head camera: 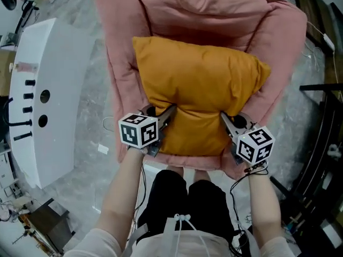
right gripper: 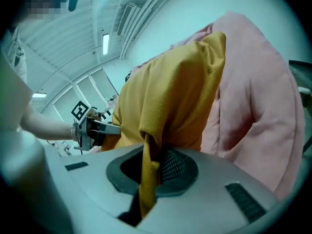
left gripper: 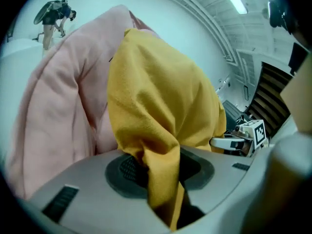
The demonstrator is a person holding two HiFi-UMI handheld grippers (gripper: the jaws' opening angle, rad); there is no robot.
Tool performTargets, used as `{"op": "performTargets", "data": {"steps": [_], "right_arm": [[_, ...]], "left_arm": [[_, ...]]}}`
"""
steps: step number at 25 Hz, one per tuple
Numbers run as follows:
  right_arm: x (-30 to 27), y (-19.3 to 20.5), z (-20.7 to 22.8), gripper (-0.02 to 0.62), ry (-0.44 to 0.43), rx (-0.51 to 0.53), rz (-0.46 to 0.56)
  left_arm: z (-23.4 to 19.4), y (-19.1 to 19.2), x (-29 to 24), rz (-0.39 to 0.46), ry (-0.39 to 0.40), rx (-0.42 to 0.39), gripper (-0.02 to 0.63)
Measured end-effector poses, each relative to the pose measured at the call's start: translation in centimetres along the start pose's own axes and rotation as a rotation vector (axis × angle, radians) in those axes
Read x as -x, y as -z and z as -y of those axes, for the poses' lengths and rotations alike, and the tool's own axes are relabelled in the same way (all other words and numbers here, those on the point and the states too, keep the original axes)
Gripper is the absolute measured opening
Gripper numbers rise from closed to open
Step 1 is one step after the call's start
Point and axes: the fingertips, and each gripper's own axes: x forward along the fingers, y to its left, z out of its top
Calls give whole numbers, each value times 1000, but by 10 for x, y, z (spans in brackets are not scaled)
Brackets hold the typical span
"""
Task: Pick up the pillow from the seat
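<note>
Mustard pillow (head camera: 201, 82), near edge pinched, pink seat (head camera: 209, 9)

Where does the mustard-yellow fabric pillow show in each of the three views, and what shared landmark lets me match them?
Head view: mustard-yellow fabric pillow at centre, over the pink padded seat, near edge held by left gripper and right gripper.
Left gripper view: centre, a fold clamped in the jaws; seat at its left.
Right gripper view: centre, a fold clamped in the jaws; seat at its right.
Shared landmark: the pink seat.
</note>
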Motion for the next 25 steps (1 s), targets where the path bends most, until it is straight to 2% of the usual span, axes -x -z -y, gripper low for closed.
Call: {"op": "performTargets", "data": {"steps": [3, 6, 12, 19, 25], "right_arm": [[28, -21, -24, 37, -9, 18, 22], [53, -63, -43, 37, -24, 59, 93], [102, -175, -72, 37, -24, 205, 261], [163, -270, -120, 37, -13, 374, 426], [208, -331, -154, 37, -4, 470, 543]], "left_arm": [[27, -15, 33, 31, -9, -17, 144], [54, -54, 64, 132, -3, -49, 140], [108, -158, 117, 338, 16, -174, 132], [167, -240, 185, 539, 39, -304, 130], [213, -297, 236, 659, 52, -419, 130]]}}
